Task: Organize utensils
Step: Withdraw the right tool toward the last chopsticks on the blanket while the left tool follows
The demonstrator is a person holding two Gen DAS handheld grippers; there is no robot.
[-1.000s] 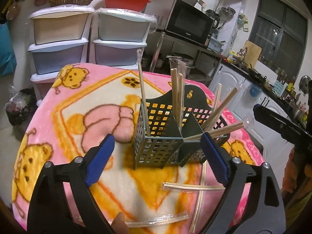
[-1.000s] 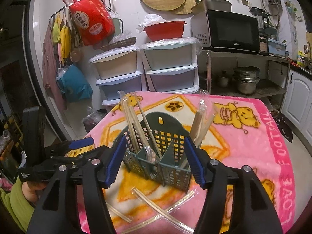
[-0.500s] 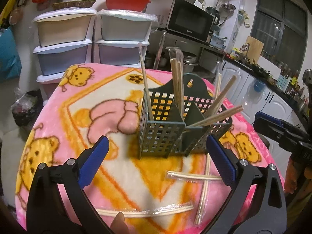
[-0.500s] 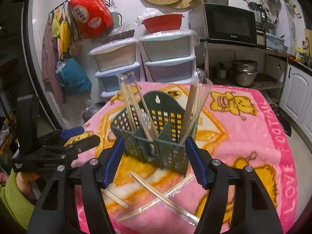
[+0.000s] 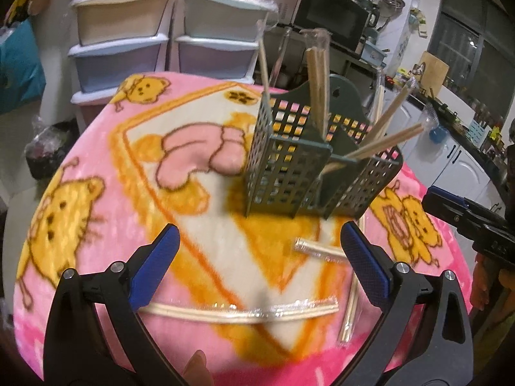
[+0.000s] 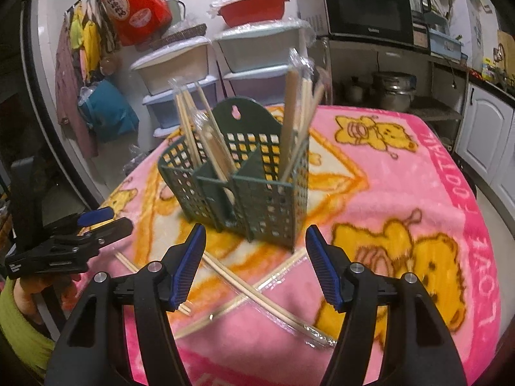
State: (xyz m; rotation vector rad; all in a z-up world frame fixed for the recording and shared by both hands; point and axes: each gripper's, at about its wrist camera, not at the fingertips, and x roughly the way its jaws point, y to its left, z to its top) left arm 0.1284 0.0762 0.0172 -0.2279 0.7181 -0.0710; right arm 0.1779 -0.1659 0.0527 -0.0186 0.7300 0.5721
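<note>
One dark green utensil caddy (image 5: 299, 164) stands upright on the table (image 5: 96, 173), which is covered by a pink cartoon blanket; from the left wrist view it sits at about one o'clock of the left gripper (image 5: 257, 241), well beyond the tips. The caddy shows three compartments in the right wrist view, and wrapped chopsticks (image 6: 212, 141) stand tilted in it; their exact number cannot be told because of blur. Three wrapped chopstick pairs lie flat on the blanket in the left wrist view: a long one (image 5: 244, 312) across six o'clock between the blue pads, a short one (image 5: 318, 251) at three o'clock just beside the right-hand pad, and one (image 5: 349, 312) running toward five o'clock. The left gripper's jaws have just been opening and stand wide apart, with nothing pinched between them. The right gripper (image 6: 256, 241) hovers in front of the caddy, which lies at twelve o'clock; its jaws are parted and released, gripping nothing, above crossed chopstick pairs (image 6: 257, 292) at six o'clock. Two stacks of plastic drawers (image 5: 167, 32) stand behind the table.
</note>
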